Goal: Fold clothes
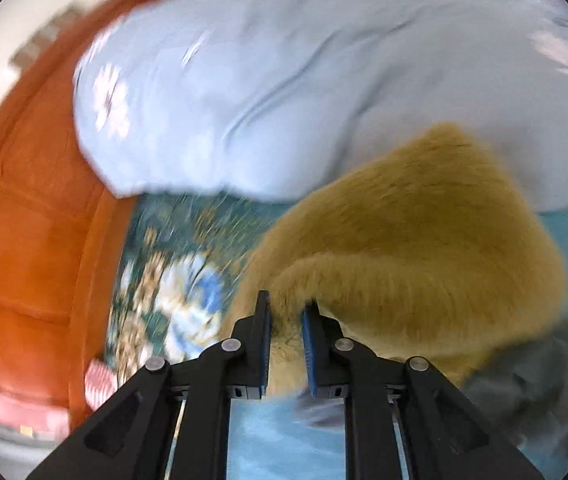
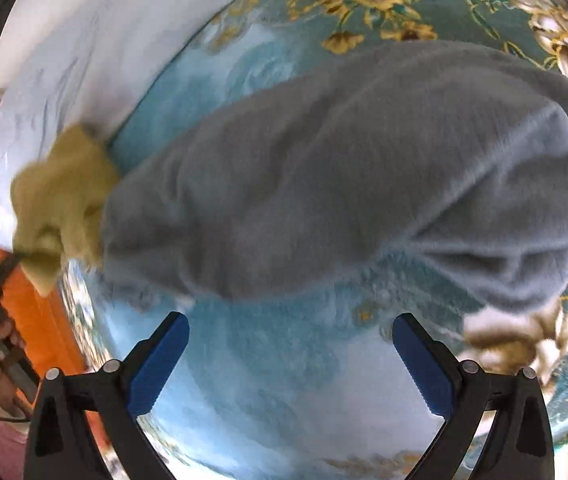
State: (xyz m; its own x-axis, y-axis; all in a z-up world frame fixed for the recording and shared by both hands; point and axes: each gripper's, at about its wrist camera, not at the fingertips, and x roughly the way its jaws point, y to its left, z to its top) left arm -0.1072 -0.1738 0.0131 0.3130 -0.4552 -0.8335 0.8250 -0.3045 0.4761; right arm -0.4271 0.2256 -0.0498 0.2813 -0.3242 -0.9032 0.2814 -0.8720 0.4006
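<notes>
The left hand-held gripper (image 1: 287,312) pinches the yellow fleece (image 1: 404,248), which droops soft and light. The right hand-held gripper (image 2: 290,354) gapes just short of the grey fleece (image 2: 344,168) ahead; a hem looks the best hold.

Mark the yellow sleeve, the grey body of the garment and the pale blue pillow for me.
yellow sleeve (image 1: 404,232), left wrist view, middle of the fuzzy fabric.
grey body (image 2: 344,176), right wrist view, centre of the grey cloth.
pale blue pillow (image 1: 244,92), left wrist view, its wrinkled top.
</notes>
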